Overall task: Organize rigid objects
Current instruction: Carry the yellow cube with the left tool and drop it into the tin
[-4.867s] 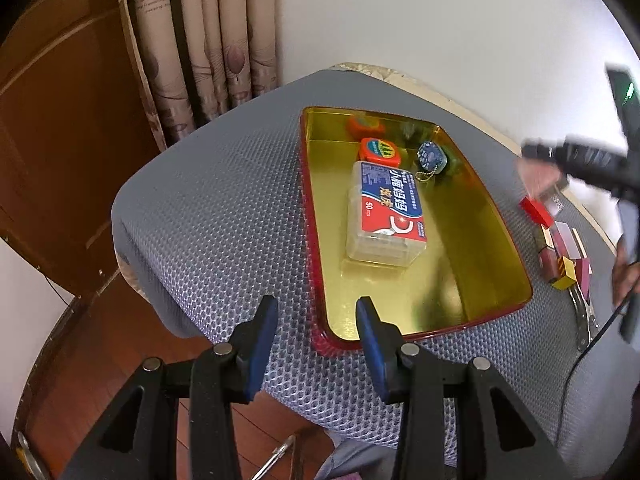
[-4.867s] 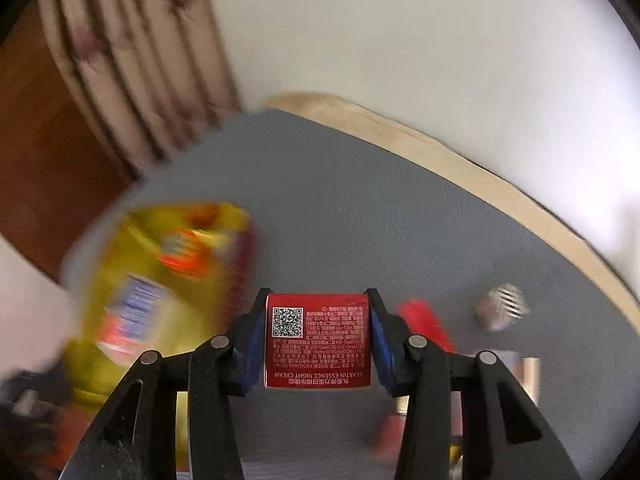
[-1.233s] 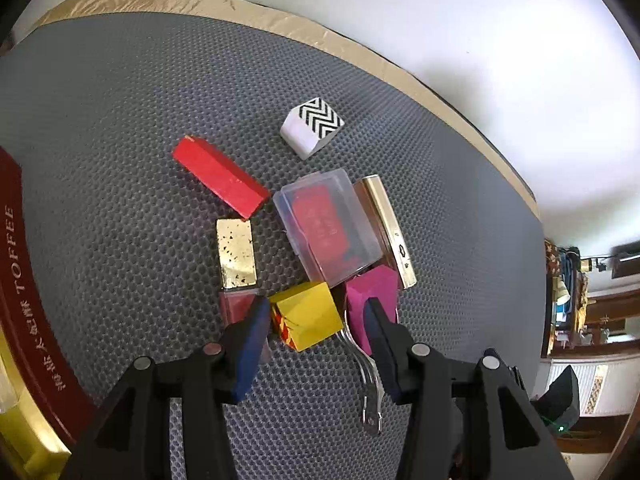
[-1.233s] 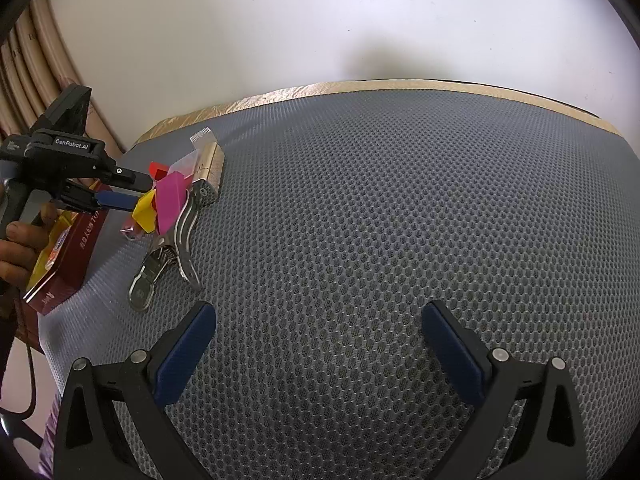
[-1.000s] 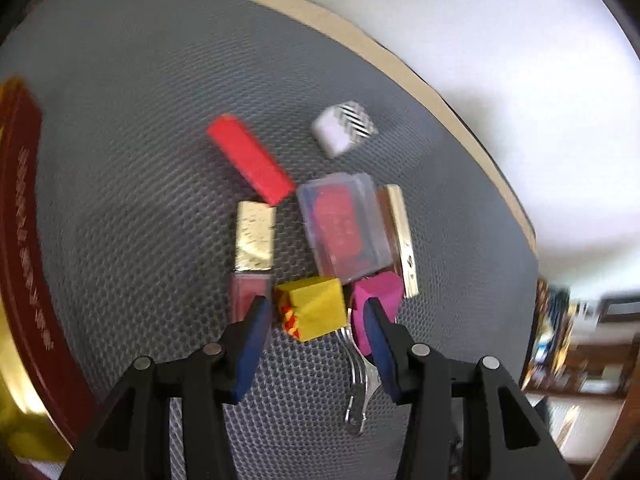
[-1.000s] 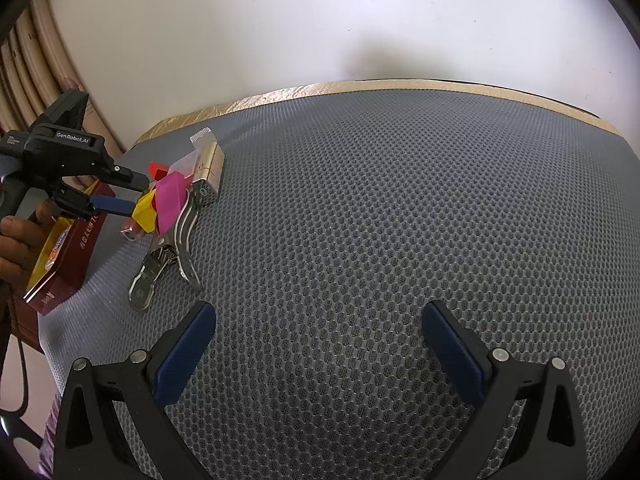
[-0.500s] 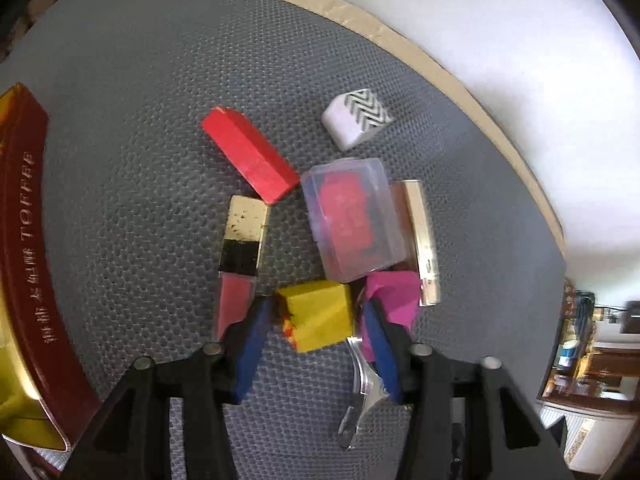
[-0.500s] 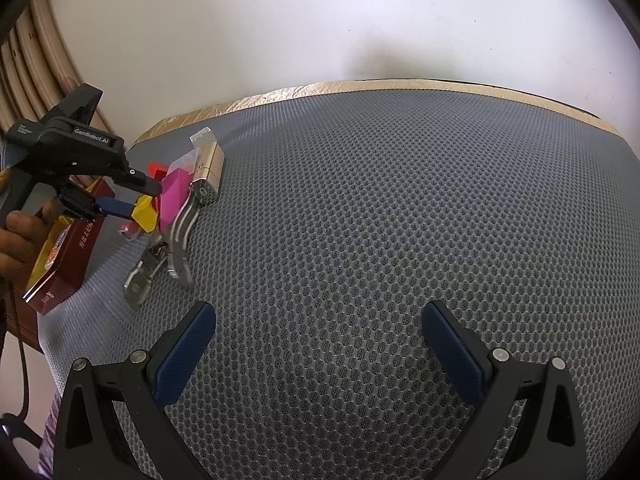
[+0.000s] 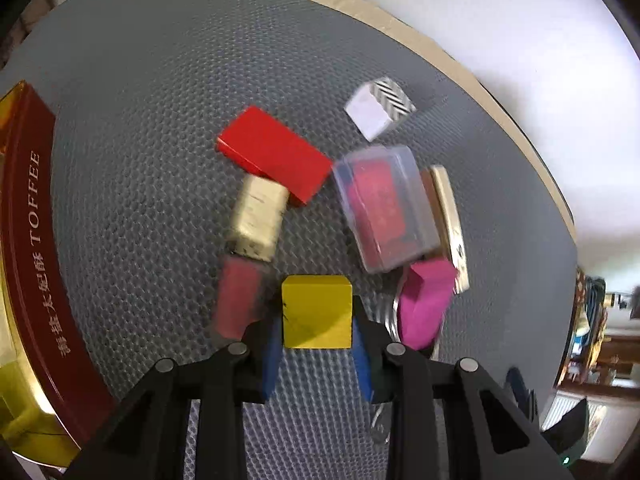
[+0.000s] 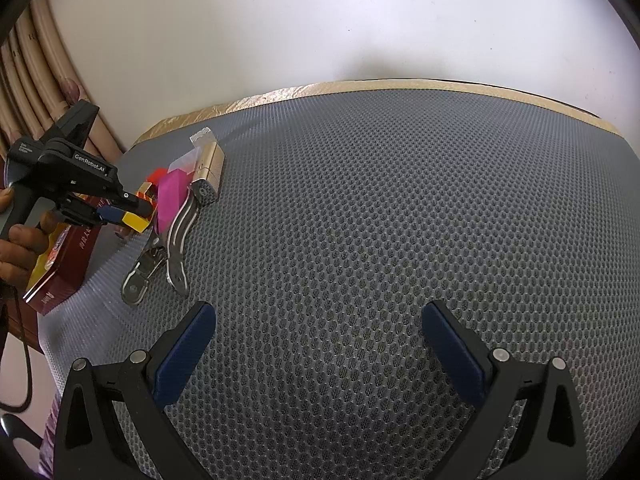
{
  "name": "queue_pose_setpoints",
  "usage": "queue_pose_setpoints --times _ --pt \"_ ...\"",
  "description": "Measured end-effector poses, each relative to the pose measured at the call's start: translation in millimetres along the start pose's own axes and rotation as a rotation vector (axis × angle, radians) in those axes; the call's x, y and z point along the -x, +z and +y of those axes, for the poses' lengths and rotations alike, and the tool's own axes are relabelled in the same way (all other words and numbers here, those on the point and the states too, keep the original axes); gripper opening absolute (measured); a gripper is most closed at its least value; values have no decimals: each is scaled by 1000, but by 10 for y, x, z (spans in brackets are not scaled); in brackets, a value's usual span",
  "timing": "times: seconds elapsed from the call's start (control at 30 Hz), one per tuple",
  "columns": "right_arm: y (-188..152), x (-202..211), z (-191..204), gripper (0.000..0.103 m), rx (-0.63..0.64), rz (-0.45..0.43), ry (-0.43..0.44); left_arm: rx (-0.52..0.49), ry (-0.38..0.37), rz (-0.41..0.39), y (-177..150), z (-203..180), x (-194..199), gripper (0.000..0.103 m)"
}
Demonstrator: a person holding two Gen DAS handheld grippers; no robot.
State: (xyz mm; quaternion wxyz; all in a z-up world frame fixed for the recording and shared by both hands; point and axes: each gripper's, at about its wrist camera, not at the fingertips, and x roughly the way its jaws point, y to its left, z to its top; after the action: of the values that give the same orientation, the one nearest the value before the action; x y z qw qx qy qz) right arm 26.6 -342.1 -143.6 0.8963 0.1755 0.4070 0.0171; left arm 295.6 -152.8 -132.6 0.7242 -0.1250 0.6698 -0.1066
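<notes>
At the lower centre of the left wrist view, the yellow block [image 9: 317,312] is clamped between the blue pads of the left gripper [image 9: 316,344], whose jaws have just been closing onto it. Both pads are pressed against the block's sides. Just left of the block a dark red piece [image 9: 238,300] is seen, blurred, with a gold block [image 9: 258,216] above it and a red block [image 9: 276,154] beyond. To the right lie a magenta block [image 9: 424,304], a clear plastic case [image 9: 384,208] and a gold bar [image 9: 450,220]. A white box with zigzag stripes [image 9: 380,108] sits apart, toward the upper right. The toffee tin [image 9: 36,248] occupies the left edge. In the right wrist view, the right gripper [image 10: 318,344] is held wide apart over the bare grey mesh mat [image 10: 380,220], with nothing between its jaws.
</notes>
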Motion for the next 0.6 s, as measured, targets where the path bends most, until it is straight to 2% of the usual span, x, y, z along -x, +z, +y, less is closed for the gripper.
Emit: queue_pose_setpoints --times 0.13,0.27,0.33,0.47,0.6 --pt "5 -16 2 103 6 5 -5 -46 -57 -32 -321 -27 228 30" --pt "11 -39 13 103 17 10 -13 -51 -56 -112 -640 306 736 30" --pt "15 -54 24 103 22 11 -19 -43 -33 -140 -761 478 968 30" --pt "19 -90 56 103 33 16 -36 8 77 -196 -801 1086 1337 30" --pt "31 -125 82 103 45 22 -53 -20 164 -193 -722 1406 1337 30"
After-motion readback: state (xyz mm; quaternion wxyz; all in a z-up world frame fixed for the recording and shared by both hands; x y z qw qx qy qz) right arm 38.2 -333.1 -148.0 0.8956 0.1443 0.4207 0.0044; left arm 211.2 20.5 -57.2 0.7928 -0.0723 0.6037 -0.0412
